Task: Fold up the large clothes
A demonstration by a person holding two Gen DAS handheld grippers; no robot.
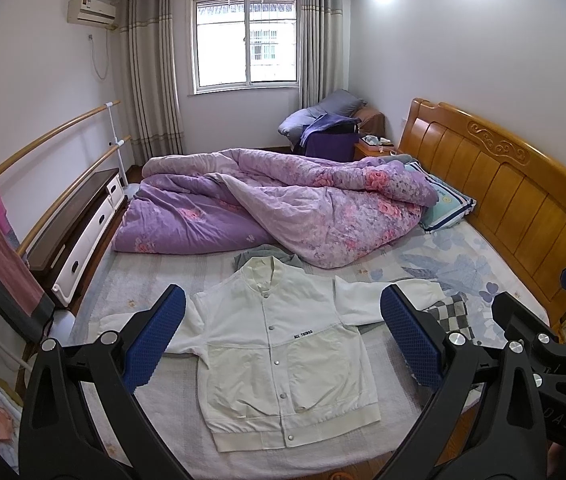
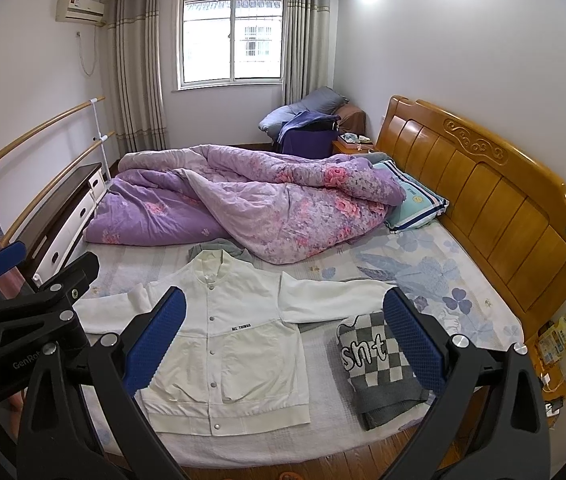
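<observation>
A bedroom seen from two gripper cameras held above the near edge of a bed. A white snap-front jacket lies flat and face up on the pale floral sheet, in the lower centre of the left wrist view, collar pointing away, both sleeves spread out to the sides. Small black lettering on its chest reads "ALL THINGS".

The left gripper fills the bottom of its own view. Its two blue-padded fingers stand wide apart, one on each side of the jacket, and grasp nothing. The right gripper looks the same in its own view: spread wide, empty, above the bed.

In the right wrist view, a folded grey-and-white checkered knit rests on the sheet just right of the jacket, in the lower right of the frame. A rumpled purple floral quilt is heaped across the middle of the frame, beyond the jacket. A striped pillow lies against the wooden headboard at the right. A window with grey curtains sits at top centre.
</observation>
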